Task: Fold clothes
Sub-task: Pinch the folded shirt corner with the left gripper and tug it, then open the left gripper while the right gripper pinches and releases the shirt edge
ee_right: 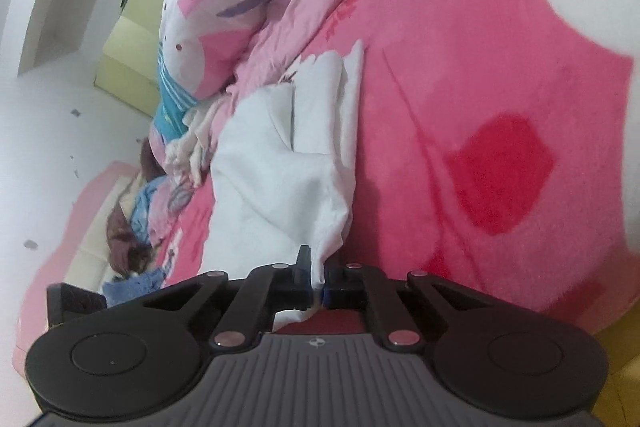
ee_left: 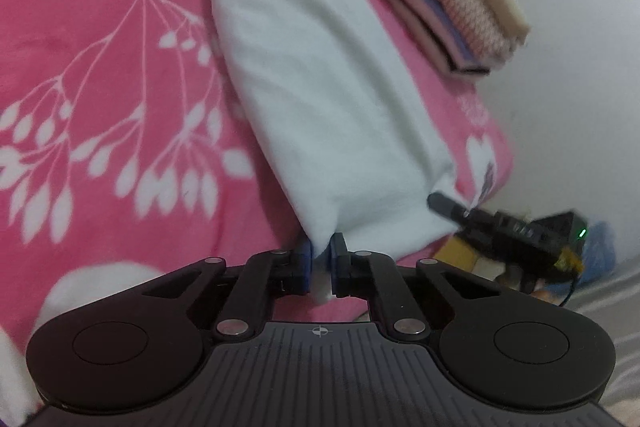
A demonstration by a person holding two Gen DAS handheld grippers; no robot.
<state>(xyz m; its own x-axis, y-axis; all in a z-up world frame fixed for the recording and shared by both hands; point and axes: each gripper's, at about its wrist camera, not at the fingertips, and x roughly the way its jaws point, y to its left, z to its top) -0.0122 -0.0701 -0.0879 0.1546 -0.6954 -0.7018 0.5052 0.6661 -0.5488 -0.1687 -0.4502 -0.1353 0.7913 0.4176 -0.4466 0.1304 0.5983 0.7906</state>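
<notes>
We are holding the white cloth (ee_left: 320, 99) on the pink bed (ee_left: 100, 67), left gripper (ee_left: 320, 267) and right gripper (ee_right: 319, 281) each clamped on a near corner, seemingly mid-fold, so next we are likely carrying both corners evenly toward the far edge.

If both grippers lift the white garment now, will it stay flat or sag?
Probably sag: the white garment looks soft, bunching where the left gripper pinches it. It creases near the right gripper, so it is likely light and floppy. On the plush pink blanket it may drag.

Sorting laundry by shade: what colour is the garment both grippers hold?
White garment; clearest in the left wrist view.
</notes>
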